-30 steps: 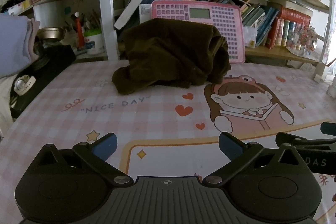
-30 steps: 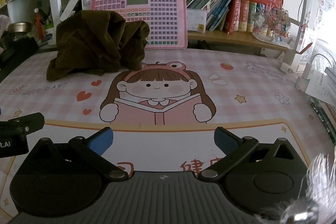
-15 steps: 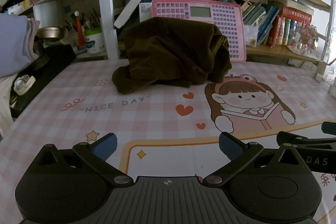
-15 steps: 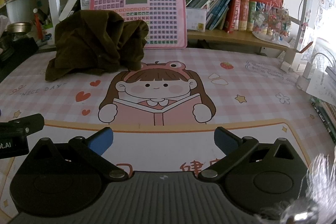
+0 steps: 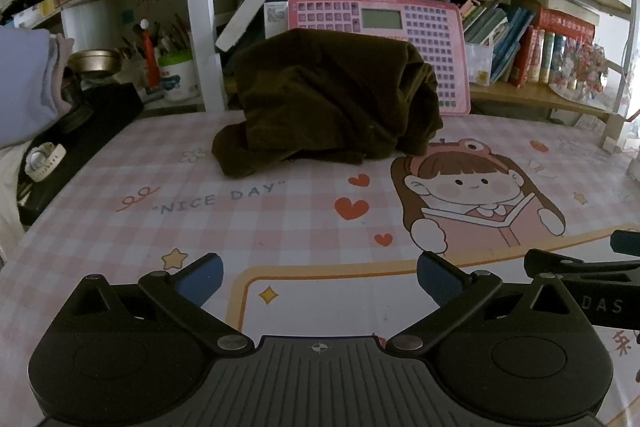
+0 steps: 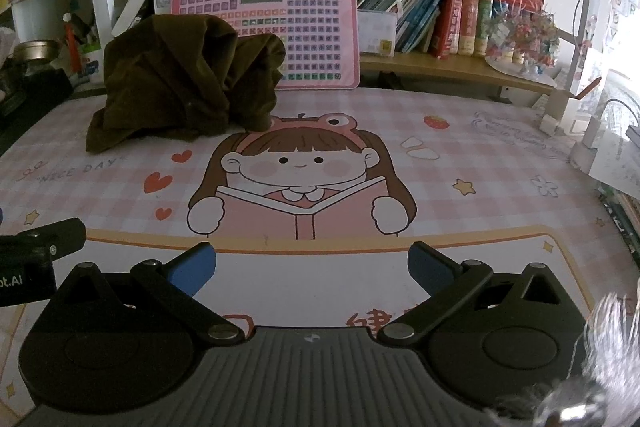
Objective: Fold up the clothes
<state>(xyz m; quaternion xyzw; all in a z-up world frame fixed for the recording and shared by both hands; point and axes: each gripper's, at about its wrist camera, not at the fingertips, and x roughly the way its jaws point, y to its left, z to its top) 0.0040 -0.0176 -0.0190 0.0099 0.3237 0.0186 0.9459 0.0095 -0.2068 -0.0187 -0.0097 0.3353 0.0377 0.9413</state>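
Dark brown fabric, apparently a velvety garment (image 5: 332,103), lies crumpled near the far edge of the desk mat (image 5: 280,219), against the pink toy keyboard (image 5: 420,27) propped at the shelf. The left gripper (image 5: 318,277) and the right gripper (image 6: 311,265) hover over the mat's near edge, well apart from the garment. Both sets of blue-tipped fingers (image 6: 192,265) are spread wide, grasping nothing.
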